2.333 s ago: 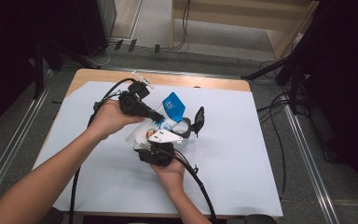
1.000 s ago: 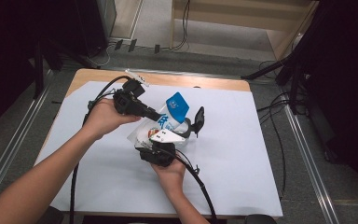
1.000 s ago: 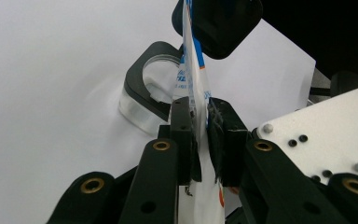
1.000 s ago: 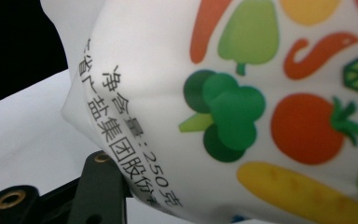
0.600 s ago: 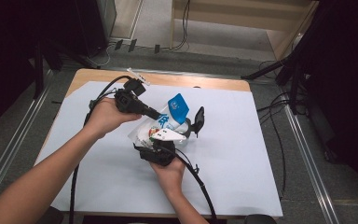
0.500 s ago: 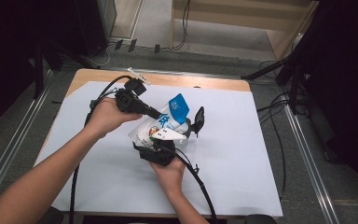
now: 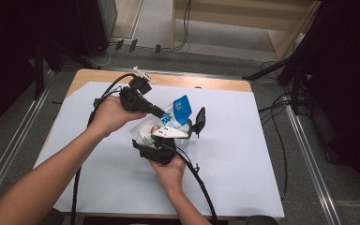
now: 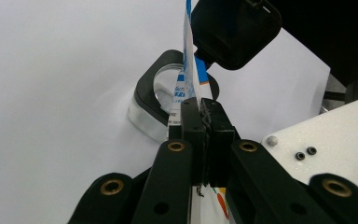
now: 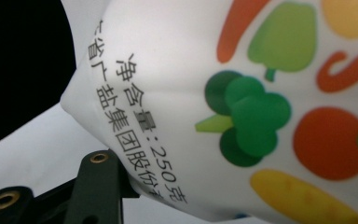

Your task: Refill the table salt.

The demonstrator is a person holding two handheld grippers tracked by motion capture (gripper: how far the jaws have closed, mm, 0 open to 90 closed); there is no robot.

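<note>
The bag point(image 7: 161, 127), mid-frame, is pinched by both the left gripper point(image 8: 200, 119) and right gripper point(image 7: 168, 133), its contents apparently unpoured.

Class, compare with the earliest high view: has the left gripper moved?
Yes. The left gripper has drawn slightly back toward the wooden table's far edge, its jaws shut on the white and blue printed bag.

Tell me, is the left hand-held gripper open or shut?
Shut: the left hand-held gripper has its jaws pressed together on the pouch's thin edge.
</note>
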